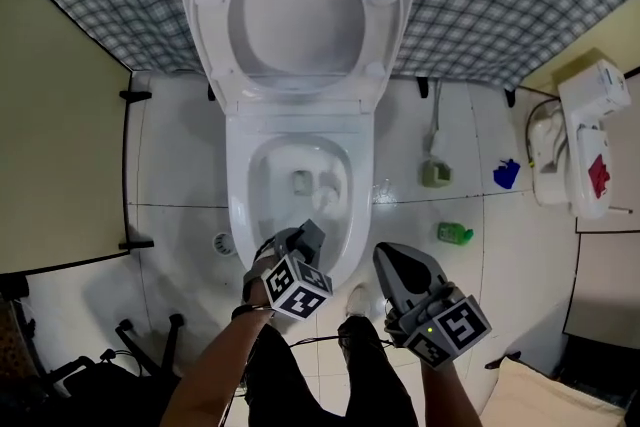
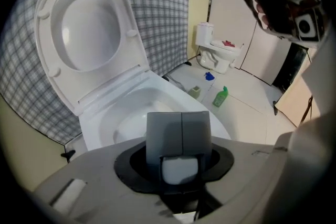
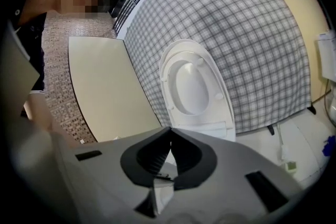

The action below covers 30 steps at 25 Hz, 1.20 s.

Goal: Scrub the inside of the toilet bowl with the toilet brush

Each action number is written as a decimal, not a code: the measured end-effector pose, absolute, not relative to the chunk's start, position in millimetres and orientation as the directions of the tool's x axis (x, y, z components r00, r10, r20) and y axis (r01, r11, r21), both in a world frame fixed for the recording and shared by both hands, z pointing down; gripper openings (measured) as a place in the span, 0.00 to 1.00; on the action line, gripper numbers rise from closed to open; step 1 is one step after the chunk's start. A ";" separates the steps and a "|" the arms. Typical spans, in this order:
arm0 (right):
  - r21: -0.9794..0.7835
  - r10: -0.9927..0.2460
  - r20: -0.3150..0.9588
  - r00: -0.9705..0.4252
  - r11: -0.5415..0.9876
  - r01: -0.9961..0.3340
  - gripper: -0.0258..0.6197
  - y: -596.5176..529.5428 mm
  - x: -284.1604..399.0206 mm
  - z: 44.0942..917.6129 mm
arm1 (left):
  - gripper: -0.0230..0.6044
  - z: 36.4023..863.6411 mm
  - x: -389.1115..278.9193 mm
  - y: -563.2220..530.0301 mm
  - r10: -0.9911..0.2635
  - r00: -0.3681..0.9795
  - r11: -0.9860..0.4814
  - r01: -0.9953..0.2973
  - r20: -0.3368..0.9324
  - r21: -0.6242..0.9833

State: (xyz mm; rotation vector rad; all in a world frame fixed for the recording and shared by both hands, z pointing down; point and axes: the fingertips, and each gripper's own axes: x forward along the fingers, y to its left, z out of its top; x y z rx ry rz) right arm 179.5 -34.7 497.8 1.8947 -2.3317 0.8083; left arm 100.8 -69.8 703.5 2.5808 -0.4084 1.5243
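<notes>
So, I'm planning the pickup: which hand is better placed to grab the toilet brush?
Right, probably. The toilet brush stands on the floor right of the toilet, the right gripper's side; the left gripper hangs over the bowl.

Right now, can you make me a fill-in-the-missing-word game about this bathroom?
1. The toilet has its seat lifted ___.
2. The bottle on the floor is coloured ___.
3. In the head view, the toilet brush stands on the floor to the ___ of the toilet.
4. The left gripper and the right gripper both have their jaws together and hold ___.
Missing words: up; green; right; nothing.
</notes>
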 end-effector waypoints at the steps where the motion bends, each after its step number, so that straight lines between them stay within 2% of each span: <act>1: -0.370 -0.906 0.336 -0.260 0.127 -0.920 0.04 -34.9 175.8 494.9 | 0.31 701.9 98.2 -63.5 -0.161 0.456 -0.961 -0.275 0.875 -0.034; 8: -0.370 -0.908 0.325 -0.265 0.136 -0.919 0.04 -28.5 149.0 480.1 | 0.31 694.9 54.3 -34.5 -0.044 0.427 -0.974 -0.219 0.903 0.056; 14: -0.371 -0.904 0.320 -0.283 0.156 -0.916 0.04 -23.7 126.6 467.7 | 0.31 683.2 22.1 -13.9 -0.010 0.382 -0.975 -0.209 0.924 0.075; 19: -0.356 -0.910 0.299 -0.287 0.173 -0.918 0.04 -23.8 117.7 435.8 | 0.30 661.9 -3.0 -10.7 0.017 0.383 -0.951 -0.280 0.923 0.133; 25: -0.336 -0.911 0.304 -0.279 0.171 -0.926 0.04 -19.3 114.0 437.5 | 0.30 640.5 -22.7 -38.8 -0.056 0.473 -0.895 -0.414 0.879 0.165; 30: -0.332 -0.903 0.325 -0.282 0.171 -0.928 0.04 -11.5 105.5 439.0 | 0.30 596.1 -32.2 -65.7 -0.146 0.557 -0.869 -0.468 0.818 0.163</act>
